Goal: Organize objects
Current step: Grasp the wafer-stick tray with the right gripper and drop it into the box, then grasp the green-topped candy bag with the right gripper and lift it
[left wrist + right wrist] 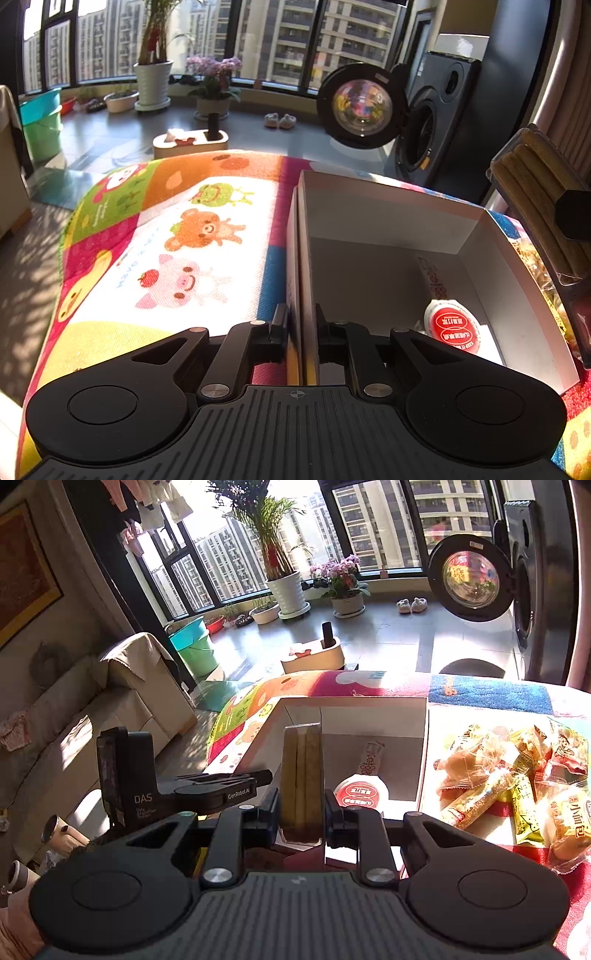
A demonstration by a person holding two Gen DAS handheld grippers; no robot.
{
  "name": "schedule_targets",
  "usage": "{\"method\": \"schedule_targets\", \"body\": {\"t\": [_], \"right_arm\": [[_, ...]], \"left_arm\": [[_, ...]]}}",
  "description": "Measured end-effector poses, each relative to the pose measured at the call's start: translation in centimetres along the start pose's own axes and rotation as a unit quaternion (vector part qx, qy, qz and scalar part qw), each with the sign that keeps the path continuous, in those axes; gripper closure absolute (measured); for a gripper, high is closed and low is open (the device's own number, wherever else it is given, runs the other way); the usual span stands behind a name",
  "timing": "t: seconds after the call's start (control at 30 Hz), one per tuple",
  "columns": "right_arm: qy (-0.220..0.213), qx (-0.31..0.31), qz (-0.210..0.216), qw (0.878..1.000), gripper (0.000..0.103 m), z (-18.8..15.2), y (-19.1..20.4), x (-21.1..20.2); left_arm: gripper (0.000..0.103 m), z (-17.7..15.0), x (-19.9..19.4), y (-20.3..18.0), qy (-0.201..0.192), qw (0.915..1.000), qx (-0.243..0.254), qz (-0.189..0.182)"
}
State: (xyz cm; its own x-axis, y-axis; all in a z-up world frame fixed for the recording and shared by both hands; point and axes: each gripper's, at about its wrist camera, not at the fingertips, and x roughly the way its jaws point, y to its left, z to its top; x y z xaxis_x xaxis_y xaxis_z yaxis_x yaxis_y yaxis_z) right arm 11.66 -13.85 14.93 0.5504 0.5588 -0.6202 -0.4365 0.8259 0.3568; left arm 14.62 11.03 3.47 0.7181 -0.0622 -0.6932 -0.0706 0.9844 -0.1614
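A white cardboard box (388, 218) stands open on a colourful cartoon cloth (177, 236). My left gripper (301, 325) is shut on the box's left wall. Inside lie a round red-and-white packet (452, 328) and a slim sachet (434, 273). My right gripper (301, 805) is shut on a clear pack of brown biscuit sticks (301, 779), held upright over the box (369, 709). The same pack shows at the right edge of the left wrist view (535, 195). The round packet (360, 792) and the sachet (371, 762) also show in the right wrist view.
A pile of wrapped snacks (517, 775) lies on the cloth right of the box. The left gripper's body (147, 794) is at the box's left. Beyond the table are a washing machine with open door (424, 125), potted plants (153, 81) and a sofa (92, 720).
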Motion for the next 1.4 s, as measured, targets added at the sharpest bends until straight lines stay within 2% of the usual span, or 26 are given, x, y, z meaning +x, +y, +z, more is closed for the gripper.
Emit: {"method": "schedule_targets", "body": {"t": [0.07,0.17,0.27,0.43,0.5,0.57,0.63,0.7,0.77,0.87,1.0,1.27,1.4], "right_arm": [[-0.019,0.024,0.008,1.0,0.078,1.6,0.4,2.1],[-0.002,0.052,0.032,0.998,0.07,2.8,0.6,5.6],[-0.001,0.042,0.016,0.999,0.07,2.3,0.5,6.2],[-0.048,0.012,-0.067,0.997,0.06,-0.1,-2.9,2.4],[-0.067,0.004,-0.114,0.991,0.048,-1.5,-4.9,0.2],[-0.075,-0.008,-0.169,0.983,0.042,-3.4,-6.6,-1.4],[-0.073,-0.035,-0.242,0.967,0.038,-5.6,-8.4,-2.5],[-0.062,-0.059,-0.299,0.95,0.026,-7.6,-9.8,-3.0],[-0.048,-0.065,-0.325,0.942,0.022,-9.1,-10.8,-3.0],[-0.037,-0.044,-0.316,0.947,0.018,-10.0,-12.6,-3.3],[-0.047,-0.031,-0.313,0.948,0.015,-9.4,-13.8,-2.2],[-0.075,-0.011,-0.315,0.946,0.012,-6.1,-15.4,0.3],[-0.074,0.021,-0.293,0.953,0.012,-2.6,-17.4,0.8]], "left_arm": [[0.089,0.0,0.0,0.0,0.0,1.0,-0.002,0.0],[0.089,0.0,0.0,0.0,0.002,1.0,-0.003,0.0],[0.089,0.0,0.0,0.1,0.002,1.0,-0.006,-0.002],[0.088,-0.1,0.0,0.1,0.0,0.9999,-0.01,-0.004],[0.088,-0.2,-0.1,0.1,-0.002,0.9999,-0.012,-0.004],[0.088,-0.2,-0.1,0.1,-0.003,0.9999,-0.014,-0.002],[0.088,-0.2,-0.1,0.0,-0.003,0.9999,-0.014,-0.001],[0.088,-0.2,-0.1,0.0,-0.003,0.9999,-0.013,0.0],[0.088,-0.2,-0.1,0.0,-0.003,0.9999,-0.013,0.0],[0.089,-0.3,-0.1,0.1,0.001,0.9999,-0.011,0.003],[0.089,-0.4,-0.1,0.1,0.006,0.9999,-0.011,0.004],[0.089,-0.4,-0.2,-0.2,0.009,0.9999,-0.003,0.008],[0.089,-0.4,-0.2,-0.1,0.009,0.9999,-0.006,0.006]]}}
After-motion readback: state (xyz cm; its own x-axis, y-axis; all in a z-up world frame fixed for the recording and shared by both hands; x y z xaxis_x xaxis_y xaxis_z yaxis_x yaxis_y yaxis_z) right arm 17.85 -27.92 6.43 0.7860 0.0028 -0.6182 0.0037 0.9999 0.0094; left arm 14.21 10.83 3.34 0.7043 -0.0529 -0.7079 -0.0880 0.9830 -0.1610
